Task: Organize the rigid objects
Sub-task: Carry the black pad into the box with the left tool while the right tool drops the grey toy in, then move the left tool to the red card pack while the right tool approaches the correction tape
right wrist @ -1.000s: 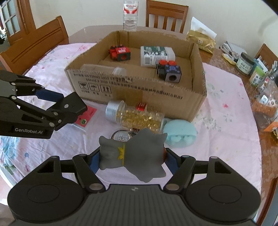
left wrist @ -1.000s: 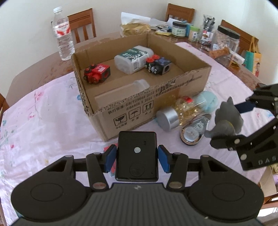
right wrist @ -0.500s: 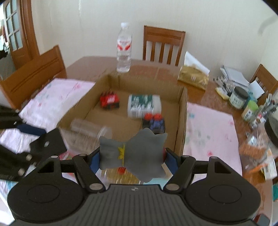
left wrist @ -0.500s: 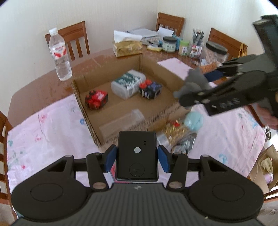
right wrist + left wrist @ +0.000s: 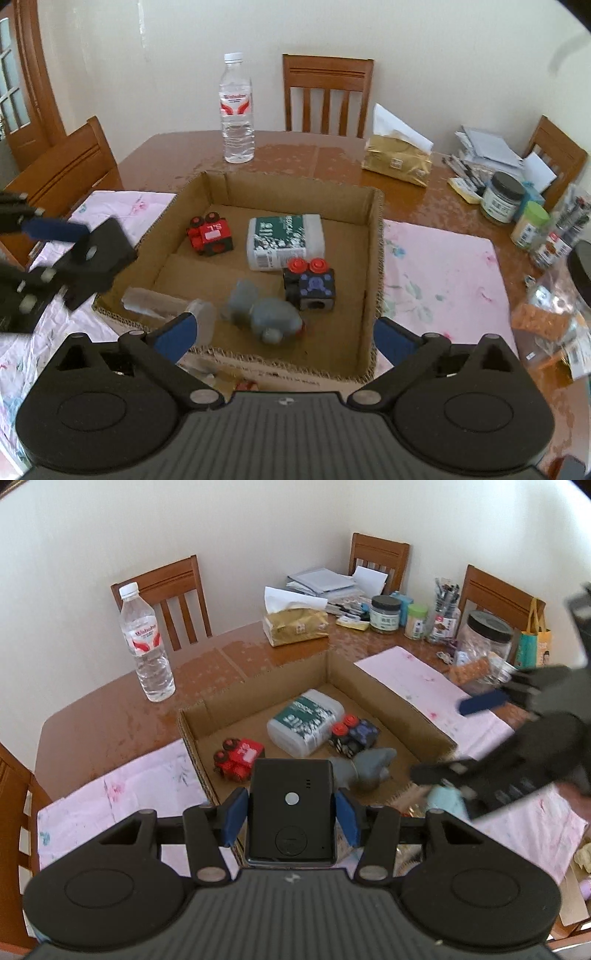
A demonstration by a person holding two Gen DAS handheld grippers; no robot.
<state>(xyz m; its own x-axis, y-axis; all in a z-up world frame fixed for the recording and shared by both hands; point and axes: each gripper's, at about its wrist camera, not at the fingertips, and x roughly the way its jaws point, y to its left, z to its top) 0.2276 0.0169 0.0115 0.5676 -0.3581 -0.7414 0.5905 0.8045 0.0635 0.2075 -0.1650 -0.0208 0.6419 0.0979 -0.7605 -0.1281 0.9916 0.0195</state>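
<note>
The black device (image 5: 290, 814) hides part of the grey toy (image 5: 364, 770) (itself blurred).

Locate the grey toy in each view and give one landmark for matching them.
Left wrist: grey toy lies in the cardboard box, just past the black device in the left gripper, near the blue-black cube.
Right wrist: grey toy lies near the box's front wall, left of the cube, beyond the open right gripper.
Shared landmark: water bottle behind the box.

Ahead of my tongs in the box: white bottle (image 5: 285, 242) label shows "211"; red block (image 5: 210, 236) sticker reads roughly "S'L". Rest unreadable.
</note>
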